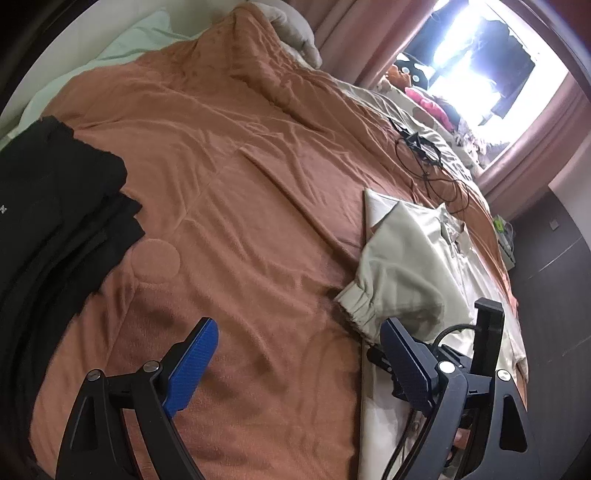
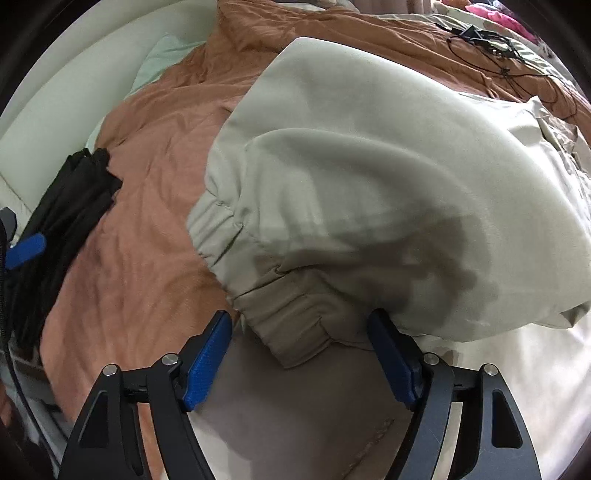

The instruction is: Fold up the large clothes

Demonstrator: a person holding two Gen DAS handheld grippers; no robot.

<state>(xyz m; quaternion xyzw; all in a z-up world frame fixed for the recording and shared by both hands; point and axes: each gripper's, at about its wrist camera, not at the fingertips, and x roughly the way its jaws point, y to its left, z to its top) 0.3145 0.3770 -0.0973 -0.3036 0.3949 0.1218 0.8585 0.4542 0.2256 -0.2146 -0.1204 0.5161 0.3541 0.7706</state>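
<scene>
A pale beige jacket [image 1: 410,266] lies on the orange-brown bedspread [image 1: 236,177] at the right, its sleeve folded over the body, the elastic cuff [image 1: 356,308] pointing left. My left gripper [image 1: 295,347] is open and empty over bare bedspread, left of the cuff. In the right wrist view the jacket [image 2: 388,166] fills the frame. My right gripper [image 2: 301,332] is open with the sleeve cuff [image 2: 291,328] lying between its blue fingers [image 2: 207,363], not clamped. The other gripper's blue finger [image 2: 26,249] shows at the far left.
A folded stack of black clothes [image 1: 55,206] sits at the bed's left edge, also seen in the right wrist view [image 2: 70,195]. Black cables and a small device [image 1: 424,147] lie at the far right. Pillows [image 1: 295,26] and a bright window [image 1: 476,59] are beyond.
</scene>
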